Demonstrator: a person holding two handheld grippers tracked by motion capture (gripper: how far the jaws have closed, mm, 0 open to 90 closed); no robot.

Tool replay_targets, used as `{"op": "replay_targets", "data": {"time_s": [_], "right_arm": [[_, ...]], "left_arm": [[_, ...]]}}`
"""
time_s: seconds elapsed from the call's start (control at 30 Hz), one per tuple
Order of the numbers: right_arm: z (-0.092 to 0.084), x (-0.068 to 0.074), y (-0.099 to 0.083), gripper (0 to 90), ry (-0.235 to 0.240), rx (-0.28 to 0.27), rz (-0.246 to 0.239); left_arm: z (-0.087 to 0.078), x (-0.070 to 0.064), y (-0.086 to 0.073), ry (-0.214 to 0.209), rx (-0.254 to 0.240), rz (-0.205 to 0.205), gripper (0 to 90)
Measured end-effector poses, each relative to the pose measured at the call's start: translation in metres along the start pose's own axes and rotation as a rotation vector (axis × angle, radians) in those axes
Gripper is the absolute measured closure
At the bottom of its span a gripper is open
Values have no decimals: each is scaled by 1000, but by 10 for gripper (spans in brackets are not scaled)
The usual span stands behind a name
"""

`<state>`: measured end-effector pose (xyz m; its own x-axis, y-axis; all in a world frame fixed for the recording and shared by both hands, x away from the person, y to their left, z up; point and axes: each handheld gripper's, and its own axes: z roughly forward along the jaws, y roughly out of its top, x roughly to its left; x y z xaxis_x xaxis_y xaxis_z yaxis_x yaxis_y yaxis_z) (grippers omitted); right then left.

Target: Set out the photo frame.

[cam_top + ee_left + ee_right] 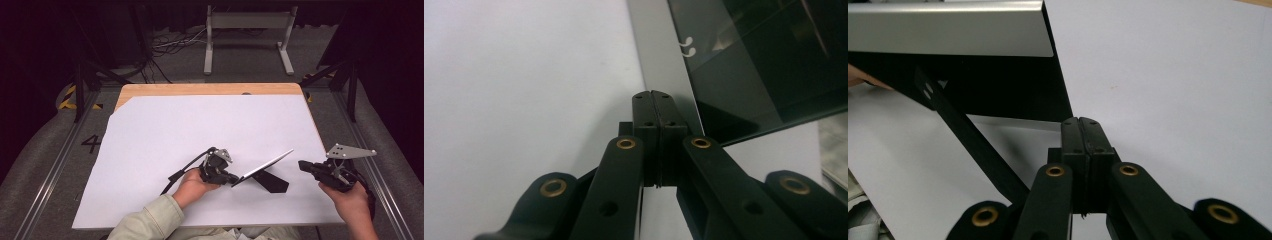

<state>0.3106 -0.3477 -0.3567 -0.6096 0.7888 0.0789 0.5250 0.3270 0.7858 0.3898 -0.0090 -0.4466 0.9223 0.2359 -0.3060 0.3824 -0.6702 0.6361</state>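
A thin flat photo frame [265, 167] with a silver rim stands tilted on its black back strut [274, 182] near the front of the white sheet [200, 130]. My left gripper [235, 179] is shut at the frame's lower left corner. In the left gripper view its closed tips [651, 95] lie against the silver rim beside the dark glass [764, 65], with nothing between them. My right gripper [301, 165] is shut, a short way right of the frame and apart from it. The right gripper view has its tips [1079, 120] below the frame's silver edge [948, 30] and black strut [973, 145].
The white sheet covers most of a wooden table [200, 89], whose bare edge runs along the back. A grey metal stand [247, 35] and cables [165, 45] sit on the floor behind. The left forearm wears a pale green sleeve [145, 220].
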Motion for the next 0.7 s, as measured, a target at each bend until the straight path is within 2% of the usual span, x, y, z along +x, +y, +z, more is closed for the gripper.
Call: {"op": "replay_targets", "data": {"time_s": [0.07,0.17,0.27,0.5,0.7], "right_arm": [[-1,0,1,896,2,-4,0],[-2,0,2,897,4,-9,-2],[-3,0,2,896,5,-10,2],[-4,1,3,896,7,-13,4],[-5,0,3,897,11,-17,6]], "left_arm": [[2,-4,1,-16,16,33,900],[5,-9,2,-30,30,58,900],[6,-12,3,-52,47,79,900],[10,-21,5,-98,67,96,900],[15,-30,6,-144,108,143,900]]}}
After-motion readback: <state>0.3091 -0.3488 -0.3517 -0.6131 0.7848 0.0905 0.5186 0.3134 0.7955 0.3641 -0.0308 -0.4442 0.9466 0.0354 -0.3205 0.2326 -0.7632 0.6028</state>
